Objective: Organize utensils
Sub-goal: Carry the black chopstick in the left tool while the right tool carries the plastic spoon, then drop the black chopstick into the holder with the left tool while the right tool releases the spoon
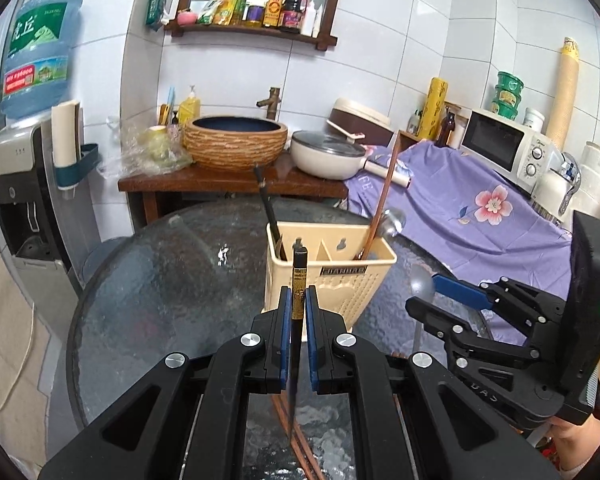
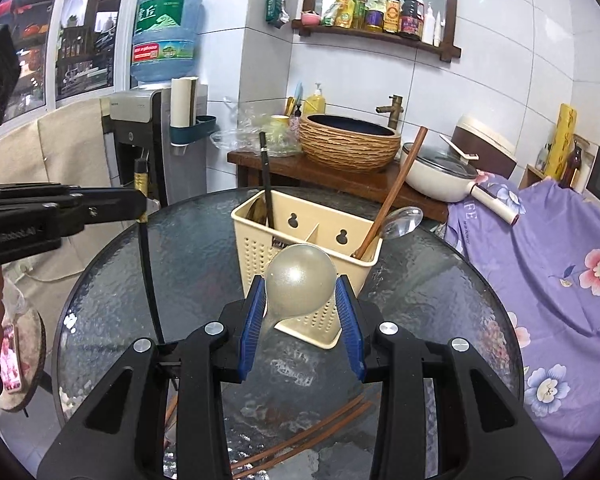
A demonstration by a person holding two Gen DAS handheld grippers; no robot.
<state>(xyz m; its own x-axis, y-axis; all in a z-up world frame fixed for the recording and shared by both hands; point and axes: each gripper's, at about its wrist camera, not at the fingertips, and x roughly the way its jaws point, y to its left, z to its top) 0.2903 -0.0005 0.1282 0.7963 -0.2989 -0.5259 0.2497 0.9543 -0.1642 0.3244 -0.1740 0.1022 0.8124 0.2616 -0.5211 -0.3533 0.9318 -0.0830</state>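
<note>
desk (image 2: 188,280): dark textured glass, glossy
utensil holder (image 2: 260,264): cream perforated plastic, matt
ladle (image 2: 300,280): metal, satin sheen
chopstick (image 1: 299,280): black, glossy, gold band
cloth (image 2: 560,248): purple floral fabric, right of holder

Home kitchen, plainly: white tiled walls, wooden shelf (image 2: 380,34) of sauce bottles at twelve o'clock, basin (image 2: 350,142) with brass tap (image 2: 394,110) below, lidded pan (image 2: 440,178), microwave (image 1: 508,146) at two o'clock, water dispenser (image 2: 148,140) at ten o'clock, round glass tabletop (image 2: 440,300).
</note>
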